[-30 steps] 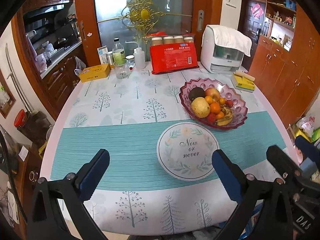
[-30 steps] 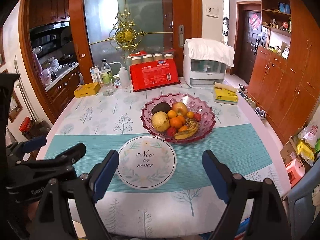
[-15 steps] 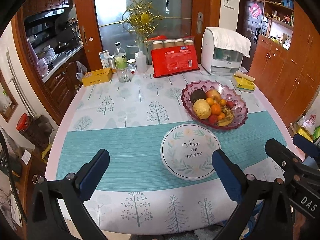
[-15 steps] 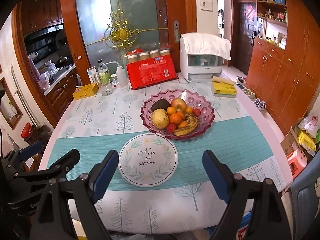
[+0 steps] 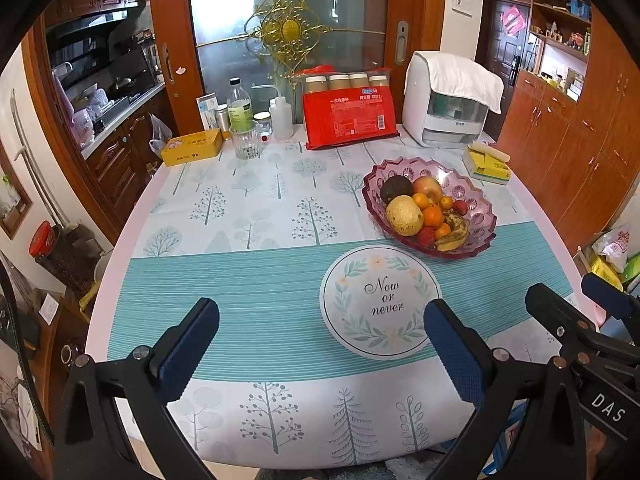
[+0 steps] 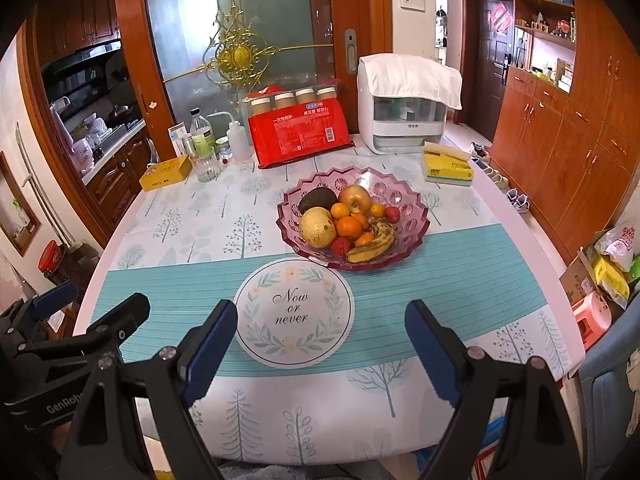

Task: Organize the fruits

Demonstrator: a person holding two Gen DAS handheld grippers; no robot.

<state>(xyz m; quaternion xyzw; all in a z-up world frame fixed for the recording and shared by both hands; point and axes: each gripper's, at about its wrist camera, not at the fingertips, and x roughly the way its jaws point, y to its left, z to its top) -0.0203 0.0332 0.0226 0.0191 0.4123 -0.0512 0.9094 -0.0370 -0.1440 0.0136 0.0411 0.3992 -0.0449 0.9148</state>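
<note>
A pink glass fruit bowl (image 5: 478, 196) (image 6: 408, 204) stands right of the table's middle. It holds an avocado (image 6: 318, 199), an apple (image 6: 355, 198), a yellow pear (image 6: 317, 227), oranges (image 6: 349, 227), a banana (image 6: 372, 242) and small red fruits. A round white plate (image 5: 380, 302) (image 6: 294, 312) reading "Now or never" lies in front of it, with nothing on it. My left gripper (image 5: 320, 340) is open and empty over the near table edge. My right gripper (image 6: 320, 344) is open and empty, just before the plate.
At the table's back stand a red package (image 5: 348, 118) with jars, a white appliance (image 5: 452, 108), bottles, a glass (image 5: 246, 140), a yellow tin (image 5: 192, 152) and a yellow tissue box (image 5: 486, 164). Wooden cabinets (image 6: 560, 140) line the right wall.
Both grippers have drawn back and risen a little, so the table looks farther away. Both stayed open. Nothing on the table moved.
</note>
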